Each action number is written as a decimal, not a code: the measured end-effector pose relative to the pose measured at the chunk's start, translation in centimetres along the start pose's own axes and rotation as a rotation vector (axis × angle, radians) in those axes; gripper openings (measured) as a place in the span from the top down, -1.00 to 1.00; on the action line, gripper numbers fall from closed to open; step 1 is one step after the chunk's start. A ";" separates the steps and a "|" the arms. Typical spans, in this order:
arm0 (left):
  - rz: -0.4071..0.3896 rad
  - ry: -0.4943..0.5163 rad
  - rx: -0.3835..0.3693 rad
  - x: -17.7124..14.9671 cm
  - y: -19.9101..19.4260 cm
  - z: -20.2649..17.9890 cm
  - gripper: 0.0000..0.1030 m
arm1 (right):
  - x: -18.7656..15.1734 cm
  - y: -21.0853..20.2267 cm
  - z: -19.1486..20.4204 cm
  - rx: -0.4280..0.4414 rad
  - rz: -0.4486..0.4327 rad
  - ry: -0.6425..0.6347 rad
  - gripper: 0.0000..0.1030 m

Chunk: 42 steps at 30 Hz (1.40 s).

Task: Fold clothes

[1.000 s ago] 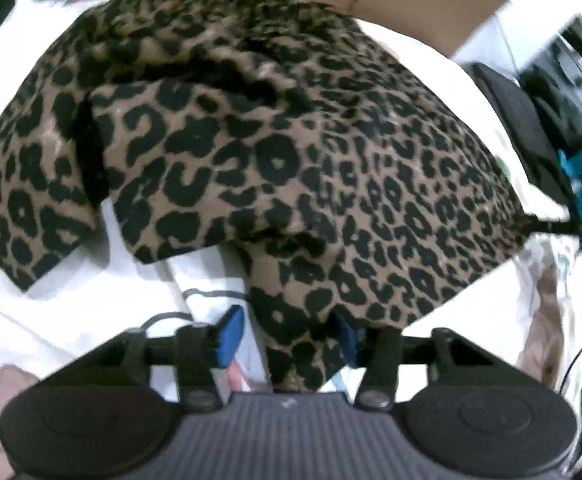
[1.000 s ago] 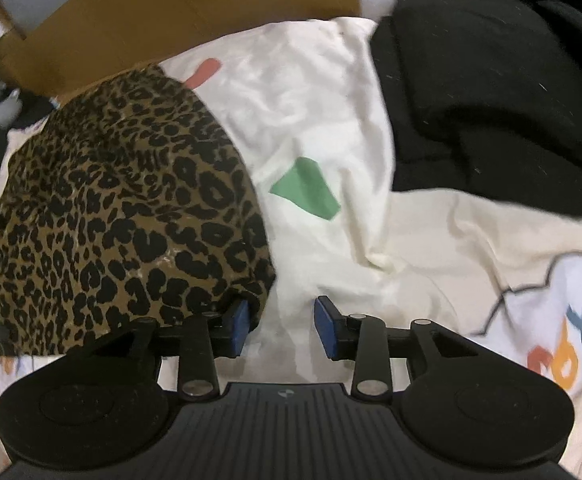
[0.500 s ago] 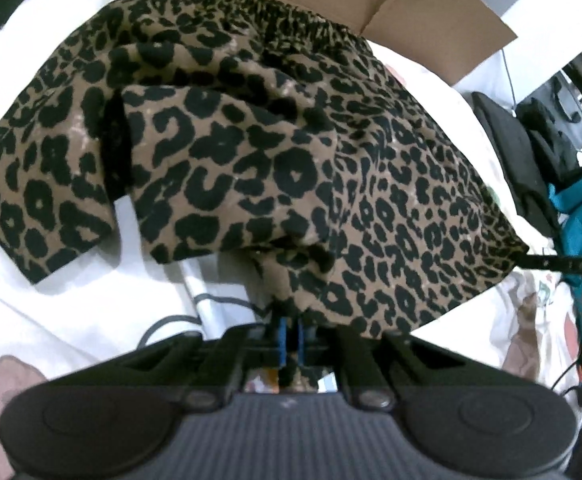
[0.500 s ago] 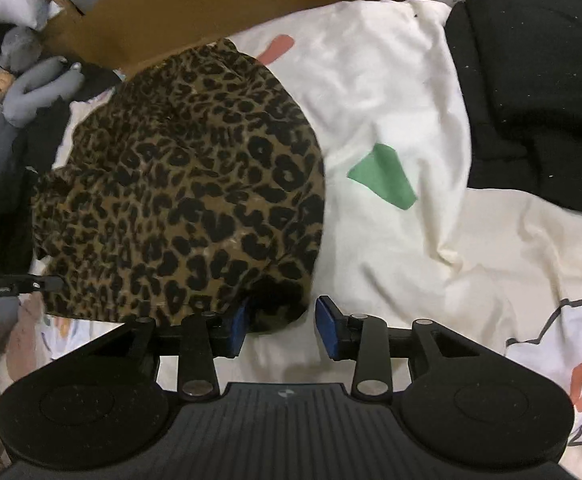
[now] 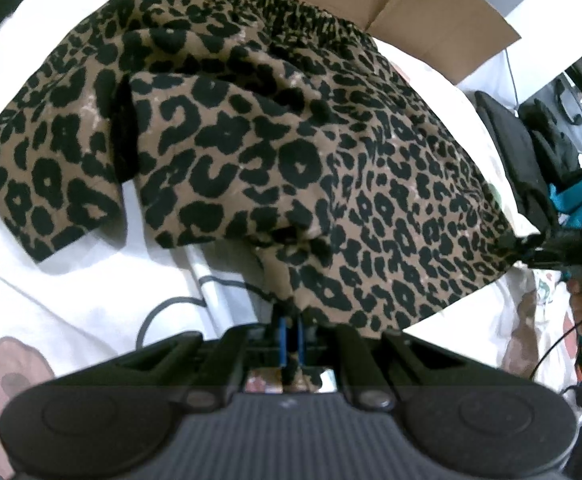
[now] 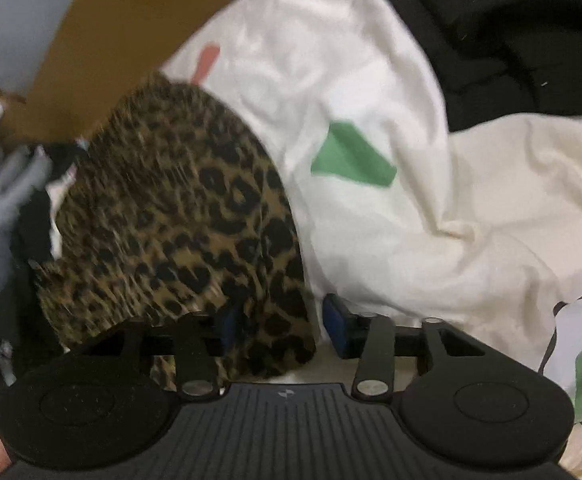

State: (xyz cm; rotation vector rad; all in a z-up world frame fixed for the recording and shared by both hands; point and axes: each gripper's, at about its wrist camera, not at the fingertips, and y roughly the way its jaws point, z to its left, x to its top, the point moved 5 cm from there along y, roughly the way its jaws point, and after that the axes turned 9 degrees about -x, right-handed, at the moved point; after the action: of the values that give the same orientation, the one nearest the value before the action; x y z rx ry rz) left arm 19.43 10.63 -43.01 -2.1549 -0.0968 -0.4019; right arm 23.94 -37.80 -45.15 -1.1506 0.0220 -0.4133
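Underneath everything lies a white sheet (image 6: 375, 92) printed with coloured shapes, with a flattened cardboard box (image 5: 431, 8) along its far edge and a pile of black clothing (image 6: 503, 40) at its far right corner. Across the sheet's middle spreads the leopard-print garment (image 5: 275, 148); the left gripper (image 5: 291, 338) is pressed together on its near hem. The right gripper (image 6: 281, 326) has just been closing, its jaws apart with the garment's right corner between them.
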 end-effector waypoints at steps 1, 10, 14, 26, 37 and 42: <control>0.002 -0.007 -0.011 0.0 0.0 -0.2 0.90 | -0.1 -0.1 0.0 -0.002 0.006 0.005 0.92; 0.002 -0.110 -0.180 0.2 -0.6 -3.2 0.91 | 1.5 -5.4 -0.1 -0.012 -0.122 0.016 0.95; 0.016 -0.117 -0.226 0.1 0.3 -4.7 0.91 | 2.7 -7.2 -0.4 -0.027 -0.181 0.018 0.95; 0.065 -0.077 -0.313 -0.7 2.5 -8.3 0.91 | 6.6 -9.6 -0.1 -0.041 -0.280 -0.013 0.96; 0.119 -0.068 -0.348 -2.1 3.2 -8.8 0.91 | 6.4 -9.3 -1.6 -0.104 -0.265 -0.020 0.96; 0.162 -0.049 -0.369 -3.2 4.7 -9.9 0.91 | 5.8 -8.8 -3.3 -0.161 -0.252 -0.009 0.96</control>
State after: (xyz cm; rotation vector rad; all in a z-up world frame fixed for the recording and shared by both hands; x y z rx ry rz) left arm 14.95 0.15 -42.48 -2.5140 0.1341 -0.2898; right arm 25.85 -45.67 -37.56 -1.3198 -0.1007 -0.6389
